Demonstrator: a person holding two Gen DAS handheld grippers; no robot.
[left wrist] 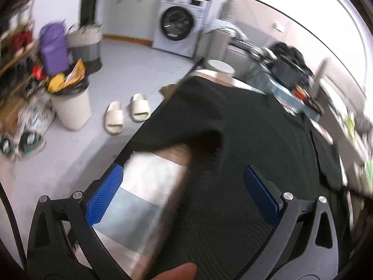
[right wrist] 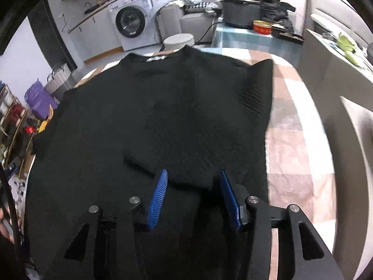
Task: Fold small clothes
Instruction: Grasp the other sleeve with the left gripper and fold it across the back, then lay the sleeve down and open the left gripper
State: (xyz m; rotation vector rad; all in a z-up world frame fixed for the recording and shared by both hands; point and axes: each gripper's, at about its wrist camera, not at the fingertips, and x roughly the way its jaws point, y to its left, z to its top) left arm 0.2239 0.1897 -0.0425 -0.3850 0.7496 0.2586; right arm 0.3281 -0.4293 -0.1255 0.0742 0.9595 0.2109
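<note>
A black knit shirt (right wrist: 163,105) lies spread on the table's checked cloth (right wrist: 286,116), collar (right wrist: 157,58) at the far end and one sleeve (right wrist: 256,88) out to the right. Its near part is folded over into a flap (right wrist: 181,163). My right gripper (right wrist: 194,172) hovers over that flap, open, with the flap's edge between the blue pads (right wrist: 158,198) but not pinched. In the left wrist view the picture is blurred. My left gripper (left wrist: 183,170) stands wide open above the shirt's (left wrist: 233,128) left edge and the bare cloth (left wrist: 144,186), holding nothing.
On the floor left of the table are pale slippers (left wrist: 127,113), a full bin (left wrist: 71,107) and a cluttered shelf (right wrist: 14,121). A washing machine (right wrist: 134,23) stands at the back. A dark pot (right wrist: 241,11) and a red bowl (right wrist: 262,26) sit beyond the table's far end. A fingertip (left wrist: 179,270) shows at the bottom.
</note>
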